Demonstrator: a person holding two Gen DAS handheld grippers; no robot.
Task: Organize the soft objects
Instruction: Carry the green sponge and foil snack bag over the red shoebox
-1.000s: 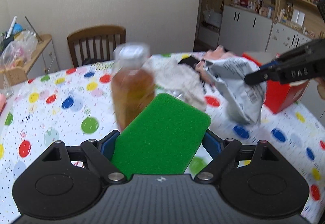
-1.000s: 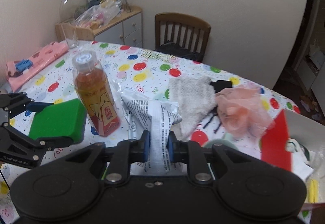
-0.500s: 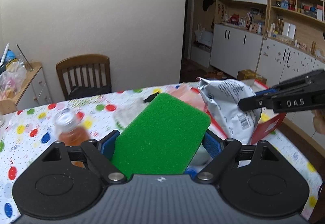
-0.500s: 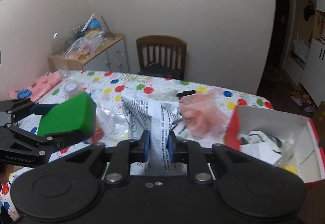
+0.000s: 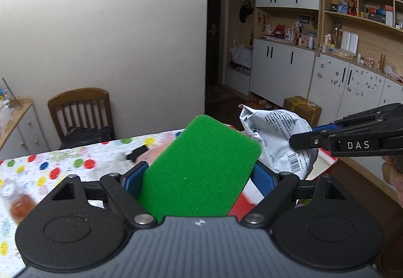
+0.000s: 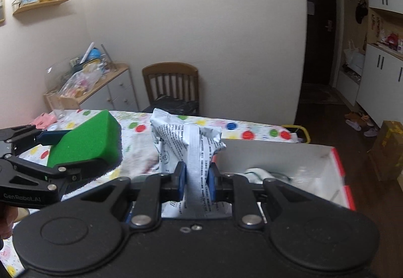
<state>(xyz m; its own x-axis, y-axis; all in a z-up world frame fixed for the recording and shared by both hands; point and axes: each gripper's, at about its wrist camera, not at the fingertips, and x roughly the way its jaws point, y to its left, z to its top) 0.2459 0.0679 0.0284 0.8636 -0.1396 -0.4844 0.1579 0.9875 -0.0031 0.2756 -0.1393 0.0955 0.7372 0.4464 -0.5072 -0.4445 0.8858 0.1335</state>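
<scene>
While held above, red-edged box with crumpled contents

sponge left of packet, box beyond on table, chair behind

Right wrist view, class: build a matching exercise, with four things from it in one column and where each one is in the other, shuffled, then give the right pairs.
Things:
1. green sponge
2. silver snack bag
3. wooden chair
4. red-and-white box

Places:
A. behind the table, against the wall
B. clamped in the right gripper
C. open, below and right of the right gripper
D. clamped in the left gripper

Pairs: 1-D, 2-B, 3-A, 4-C
</scene>
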